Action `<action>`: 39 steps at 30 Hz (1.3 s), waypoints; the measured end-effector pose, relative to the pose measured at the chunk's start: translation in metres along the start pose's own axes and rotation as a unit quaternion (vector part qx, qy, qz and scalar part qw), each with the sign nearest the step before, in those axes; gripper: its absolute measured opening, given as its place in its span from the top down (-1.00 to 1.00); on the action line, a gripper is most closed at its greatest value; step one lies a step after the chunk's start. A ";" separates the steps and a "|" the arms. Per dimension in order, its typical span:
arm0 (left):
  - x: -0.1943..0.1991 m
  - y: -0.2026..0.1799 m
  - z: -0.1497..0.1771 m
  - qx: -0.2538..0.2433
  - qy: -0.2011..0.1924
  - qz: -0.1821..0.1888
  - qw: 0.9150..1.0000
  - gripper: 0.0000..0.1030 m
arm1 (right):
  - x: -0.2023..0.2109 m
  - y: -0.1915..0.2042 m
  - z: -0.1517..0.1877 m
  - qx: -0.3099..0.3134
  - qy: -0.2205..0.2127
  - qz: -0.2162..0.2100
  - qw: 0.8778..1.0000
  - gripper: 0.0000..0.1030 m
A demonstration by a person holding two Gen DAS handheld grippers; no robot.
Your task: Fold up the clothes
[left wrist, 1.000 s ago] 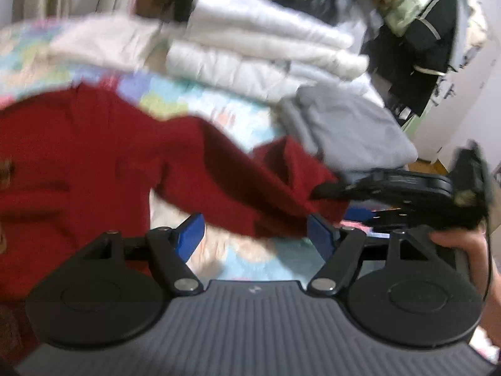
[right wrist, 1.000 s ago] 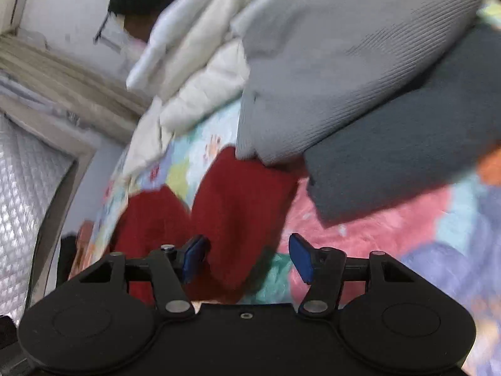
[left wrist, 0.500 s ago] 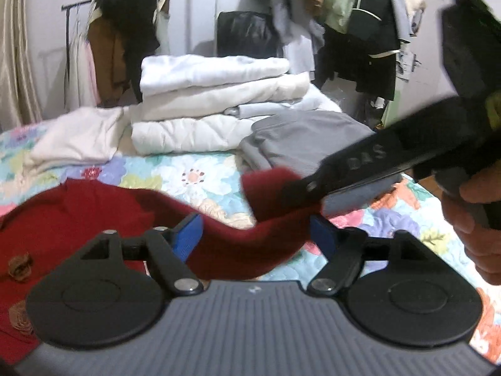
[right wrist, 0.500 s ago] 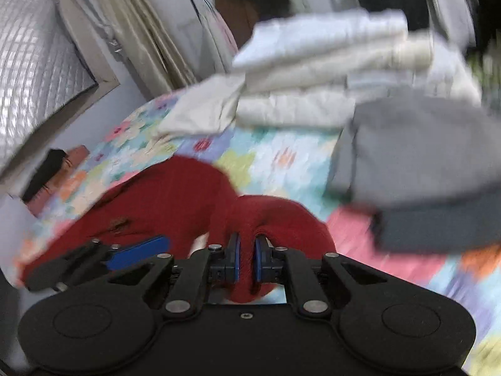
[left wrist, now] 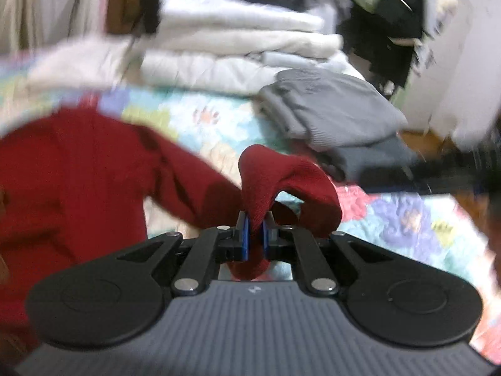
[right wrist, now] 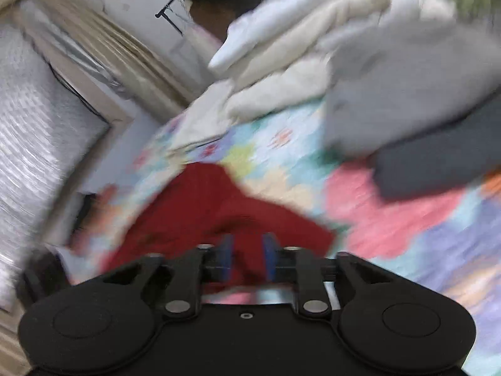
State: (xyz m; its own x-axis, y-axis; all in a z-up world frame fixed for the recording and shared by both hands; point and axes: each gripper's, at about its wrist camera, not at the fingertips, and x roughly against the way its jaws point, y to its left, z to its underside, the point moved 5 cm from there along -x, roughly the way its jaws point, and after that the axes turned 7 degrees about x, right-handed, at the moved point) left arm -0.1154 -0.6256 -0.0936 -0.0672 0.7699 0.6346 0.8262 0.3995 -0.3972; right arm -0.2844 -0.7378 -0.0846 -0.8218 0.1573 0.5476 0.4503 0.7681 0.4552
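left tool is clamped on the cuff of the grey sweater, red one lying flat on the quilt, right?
Not quite. The left wrist view shows the left tool, its jaws closing, pinching the sleeve end of the red sweater, not the grey one. The grey sweater lies folded and untouched farther back on the floral quilt. The rest of the red sweater does lie spread on the quilt.

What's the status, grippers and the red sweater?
Left gripper closing, pinching the red sweater's sleeve. Right gripper opening, nothing gripped, red sweater on the bed below it. Folded grey stack beside, not in the way.
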 end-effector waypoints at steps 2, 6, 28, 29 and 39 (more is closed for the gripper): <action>-0.001 0.008 0.001 0.021 0.011 0.011 1.000 0.85 | 0.003 0.005 0.011 0.081 -0.012 0.047 0.995 -0.01; 0.002 0.009 0.003 0.017 0.011 0.018 1.000 0.85 | -0.005 0.023 0.032 0.190 -0.014 0.070 0.979 -0.31; 0.040 0.014 0.002 -0.018 -0.024 -0.014 0.999 0.19 | 0.058 -0.041 0.000 0.096 0.222 0.171 0.955 0.94; 0.037 0.014 0.006 -0.021 -0.018 -0.018 0.999 0.18 | 0.061 -0.046 0.008 0.066 0.242 0.151 0.956 0.94; 0.038 0.030 0.017 0.007 -0.012 -0.031 0.999 0.06 | 0.085 -0.117 0.009 -0.291 0.120 -0.148 0.938 0.92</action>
State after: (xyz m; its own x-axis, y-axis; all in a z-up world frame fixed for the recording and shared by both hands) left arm -0.1026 -0.5756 -0.0924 -0.1322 0.7551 0.6422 0.8123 0.4539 -0.3664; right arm -0.4100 -0.8091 -0.0980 -0.8697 -0.2081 0.4476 0.3865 0.2770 0.8797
